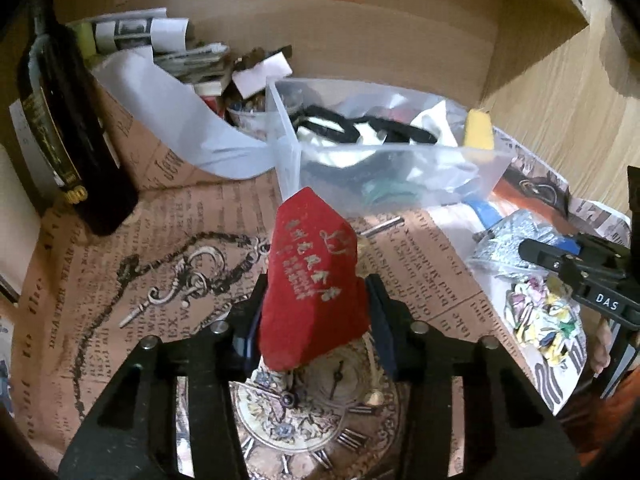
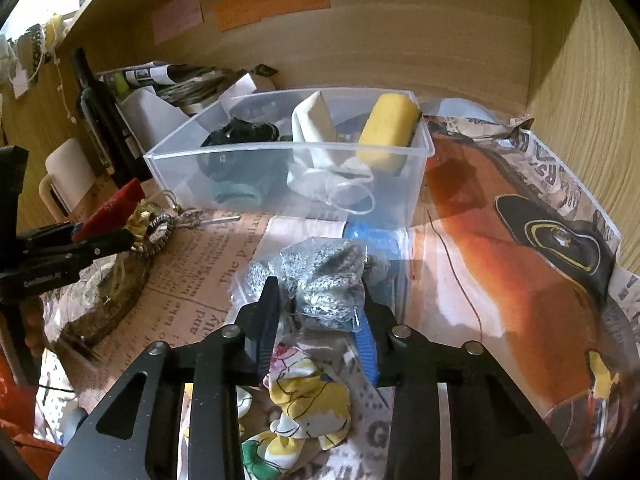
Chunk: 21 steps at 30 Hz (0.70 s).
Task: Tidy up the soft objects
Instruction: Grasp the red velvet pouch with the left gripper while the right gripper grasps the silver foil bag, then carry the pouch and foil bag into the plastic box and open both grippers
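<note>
Left gripper [image 1: 314, 300]: fingers closed on the red velvet pouch [image 1: 310, 280], held tilted just before the clear plastic bin [image 1: 286, 152]. Right gripper [image 2: 320, 308]: fingers closed on the bagged grey knit item [image 2: 320, 280] near the desk's front edge, beside the floral cloth [image 2: 300, 408].

A clear plastic bin [image 2: 288, 160] stands open-topped at the middle of the desk, partly filled, with a yellow sponge [image 2: 386, 136] leaning in its right corner; the top is free to enter. Left of the bin, a dark bottle [image 1: 72, 132] stands upright beside a heap of papers [image 1: 168, 52], crowding that side. Wooden walls [image 2: 400, 40] close in behind and to the right. The printed paper [image 2: 500, 240] to the bin's right lies flat and bare, giving open passage.
</note>
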Available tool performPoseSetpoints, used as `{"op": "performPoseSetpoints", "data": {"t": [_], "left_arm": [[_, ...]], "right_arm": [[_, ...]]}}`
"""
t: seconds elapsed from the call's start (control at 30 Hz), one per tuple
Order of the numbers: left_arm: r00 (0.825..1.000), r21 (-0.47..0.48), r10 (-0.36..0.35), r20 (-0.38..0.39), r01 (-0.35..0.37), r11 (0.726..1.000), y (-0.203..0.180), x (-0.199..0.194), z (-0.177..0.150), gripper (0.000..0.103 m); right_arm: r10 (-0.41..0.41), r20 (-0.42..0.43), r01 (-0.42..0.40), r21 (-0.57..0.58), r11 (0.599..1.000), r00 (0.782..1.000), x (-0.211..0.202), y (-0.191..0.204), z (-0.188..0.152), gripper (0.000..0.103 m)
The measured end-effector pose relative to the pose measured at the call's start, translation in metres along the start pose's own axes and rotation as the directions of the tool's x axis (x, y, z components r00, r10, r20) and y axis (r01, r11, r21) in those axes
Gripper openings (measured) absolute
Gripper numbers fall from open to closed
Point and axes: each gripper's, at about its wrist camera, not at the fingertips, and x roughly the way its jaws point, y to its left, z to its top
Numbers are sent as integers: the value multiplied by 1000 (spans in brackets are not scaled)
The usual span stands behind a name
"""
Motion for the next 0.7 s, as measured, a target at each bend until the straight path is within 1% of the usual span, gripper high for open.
{"op": "performPoseSetpoints", "data": {"t": [0.2,0.27,0.43,0.7], "left_arm": [[999,7,-5,50,4,1000,-2,-15,9,45],[998,12,-7,70,6,1000,-3,-20,13,38],[994,9,-34,107,33,999,-5,-29,24,32],[983,35,-42,177,36,999,-13,-43,44,32]], "right_arm": [[0,55,-1,11,1000,998,-14,-2,9,31],[1,84,-2,10,1000,996,-20,-2,15,31],[3,145,-2,-1,1000,989,-32,1,27,31],[15,228,-10,-21,1000,973,-44,8,50,31]]}}
